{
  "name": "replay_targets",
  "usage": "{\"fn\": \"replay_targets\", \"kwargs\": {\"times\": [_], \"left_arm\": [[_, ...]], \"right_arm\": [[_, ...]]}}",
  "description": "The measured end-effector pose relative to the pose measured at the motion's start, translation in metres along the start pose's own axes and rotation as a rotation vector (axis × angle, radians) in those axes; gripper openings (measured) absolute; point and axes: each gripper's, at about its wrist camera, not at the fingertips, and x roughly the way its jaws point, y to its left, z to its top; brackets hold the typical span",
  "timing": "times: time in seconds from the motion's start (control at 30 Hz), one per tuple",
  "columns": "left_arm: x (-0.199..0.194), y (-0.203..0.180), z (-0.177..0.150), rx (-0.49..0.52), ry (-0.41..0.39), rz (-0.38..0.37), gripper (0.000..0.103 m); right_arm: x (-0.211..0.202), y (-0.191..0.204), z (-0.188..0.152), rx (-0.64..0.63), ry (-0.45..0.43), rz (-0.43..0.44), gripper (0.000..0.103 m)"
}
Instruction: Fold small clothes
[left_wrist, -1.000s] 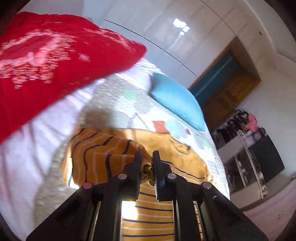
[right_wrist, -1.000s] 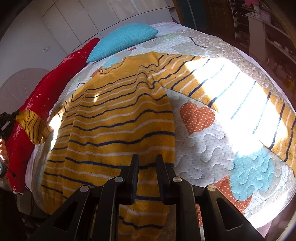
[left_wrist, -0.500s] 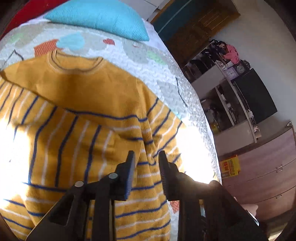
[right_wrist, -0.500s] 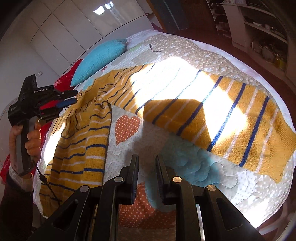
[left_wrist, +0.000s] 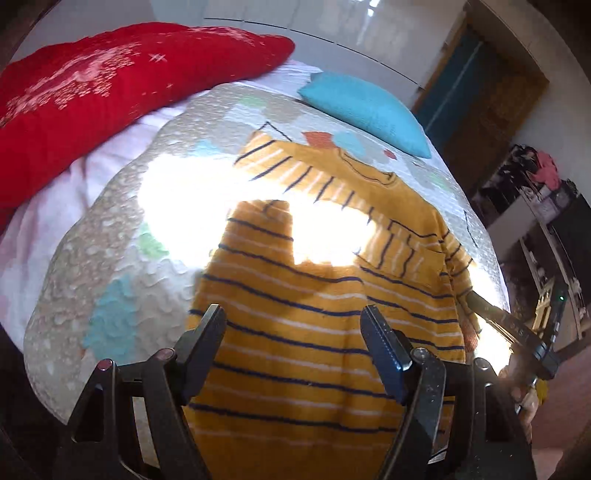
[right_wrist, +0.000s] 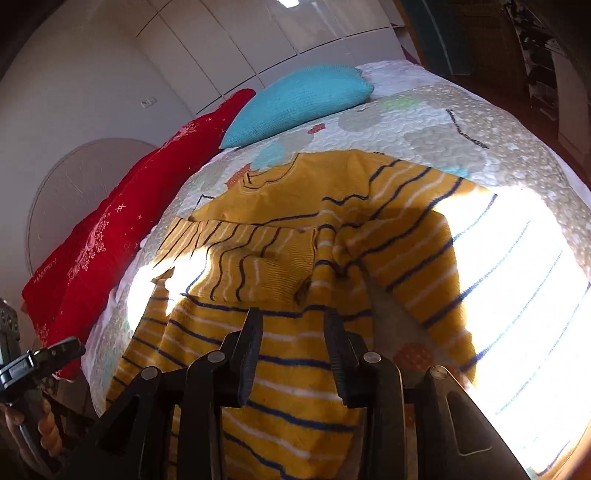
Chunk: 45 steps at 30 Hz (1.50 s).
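Note:
A yellow sweater (left_wrist: 317, 306) with navy and white stripes lies flat on the quilted bed. One sleeve (right_wrist: 251, 258) is folded across its chest; the other sleeve (right_wrist: 461, 266) stretches out to the right in bright sunlight. My left gripper (left_wrist: 293, 314) is open and empty, hovering over the sweater's lower body. My right gripper (right_wrist: 293, 317) is open and empty above the sweater (right_wrist: 295, 369) near the folded sleeve's cuff. The right gripper also shows at the right edge of the left wrist view (left_wrist: 517, 332).
A red cushion (left_wrist: 110, 92) and a turquoise pillow (left_wrist: 365, 110) lie at the head of the quilt (left_wrist: 92, 277). White wardrobe doors stand behind. Shelves and a dark cabinet (left_wrist: 546, 221) stand to the right of the bed.
The left gripper carried a sleeve across the sweater's chest, let it go and opened. The right gripper swung back over the sweater's body and opened.

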Motion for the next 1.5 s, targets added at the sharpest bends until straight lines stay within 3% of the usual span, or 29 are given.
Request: {"fn": "replay_targets", "kwargs": {"times": [0.03, 0.17, 0.23, 0.37, 0.43, 0.5, 0.57, 0.6, 0.63, 0.8, 0.93, 1.17, 1.43, 1.47, 1.5], "left_arm": [[-0.003, 0.007, -0.003, -0.016, -0.002, 0.002, 0.074], [-0.008, 0.019, -0.011, -0.030, -0.005, -0.004, 0.074], [-0.011, 0.018, -0.014, -0.019, -0.017, -0.012, 0.074], [-0.020, 0.013, -0.022, 0.033, -0.037, -0.018, 0.074], [-0.023, 0.009, -0.026, 0.065, -0.041, -0.016, 0.074], [-0.026, 0.008, -0.032, 0.091, -0.043, -0.017, 0.074], [-0.030, 0.008, -0.037, 0.111, -0.049, -0.030, 0.074], [-0.032, 0.010, -0.040, 0.119, -0.051, -0.040, 0.074], [-0.034, 0.011, -0.043, 0.126, -0.053, -0.049, 0.075], [-0.037, 0.028, -0.055, 0.101, -0.048, -0.079, 0.076], [-0.039, 0.042, -0.068, 0.046, -0.025, -0.111, 0.076], [-0.059, 0.047, -0.087, 0.036, -0.047, -0.102, 0.076], [-0.054, 0.051, -0.081, 0.041, -0.035, -0.083, 0.077], [-0.050, 0.052, -0.080, 0.039, -0.030, -0.085, 0.077], [-0.047, 0.053, -0.079, 0.037, -0.026, -0.088, 0.077]], "right_arm": [[0.014, 0.005, 0.006, -0.011, 0.007, -0.026, 0.049], [0.066, 0.016, 0.022, -0.063, 0.042, -0.162, 0.049], [0.079, 0.017, 0.025, -0.075, 0.060, -0.186, 0.016], [0.063, 0.002, 0.032, -0.023, 0.002, -0.231, 0.007], [0.054, -0.011, 0.033, 0.012, -0.005, -0.295, 0.007], [0.034, -0.024, 0.029, 0.073, -0.025, -0.245, 0.007], [0.002, -0.031, 0.015, 0.097, -0.072, -0.217, 0.018], [-0.015, -0.035, 0.005, 0.116, -0.093, -0.209, 0.033], [-0.032, -0.042, -0.007, 0.145, -0.113, -0.195, 0.043], [-0.121, -0.092, -0.086, 0.380, -0.205, -0.158, 0.045], [-0.172, -0.130, -0.147, 0.547, -0.264, -0.124, 0.055], [-0.175, -0.161, -0.194, 0.726, -0.273, -0.064, 0.055], [-0.186, -0.189, -0.186, 0.808, -0.414, -0.193, 0.054], [-0.189, -0.193, -0.182, 0.801, -0.423, -0.233, 0.051], [-0.190, -0.197, -0.176, 0.804, -0.421, -0.275, 0.030]]}}
